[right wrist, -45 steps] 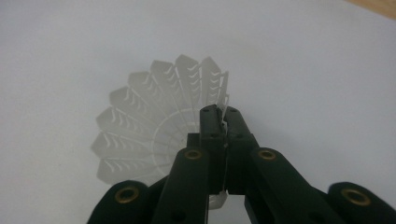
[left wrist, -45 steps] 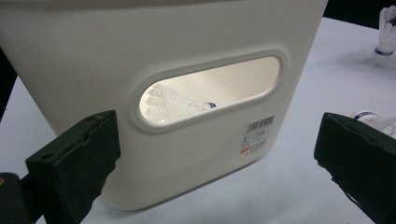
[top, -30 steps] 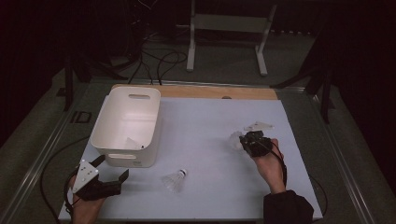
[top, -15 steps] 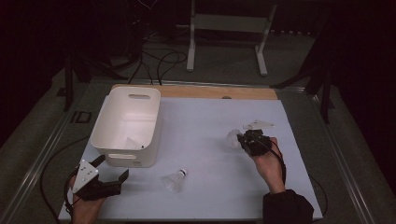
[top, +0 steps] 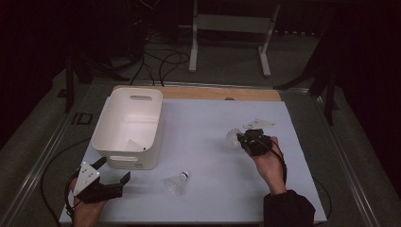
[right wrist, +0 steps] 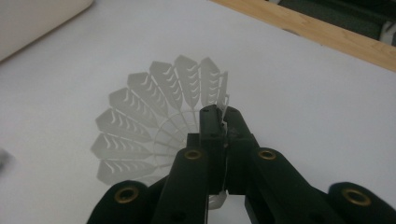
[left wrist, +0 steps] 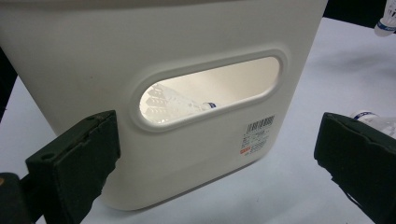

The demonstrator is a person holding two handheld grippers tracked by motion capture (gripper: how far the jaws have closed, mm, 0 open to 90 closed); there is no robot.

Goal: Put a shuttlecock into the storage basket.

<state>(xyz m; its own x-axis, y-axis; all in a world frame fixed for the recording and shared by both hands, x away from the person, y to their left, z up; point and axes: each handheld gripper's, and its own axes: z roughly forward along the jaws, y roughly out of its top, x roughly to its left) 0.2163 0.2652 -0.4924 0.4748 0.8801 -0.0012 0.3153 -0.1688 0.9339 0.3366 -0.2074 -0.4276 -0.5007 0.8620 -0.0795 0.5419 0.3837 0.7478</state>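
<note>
Feathers could crumple if the right gripper (right wrist: 223, 119), clamped on the shuttlecock's (right wrist: 154, 116) skirt edge right of the bin (top: 127, 126), squeezes harder.

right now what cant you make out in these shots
- Cork of the shuttlecock pinched by the right gripper: right gripper view, hidden behind the shut jaws.
- Shuttlecock in the white bin: left gripper view, seen through the handle slot, the rest behind the bin wall.
- Loose shuttlecock on the table: high view, too small and dim for detail.
- Barcode label: left gripper view, print too small to read.
</note>
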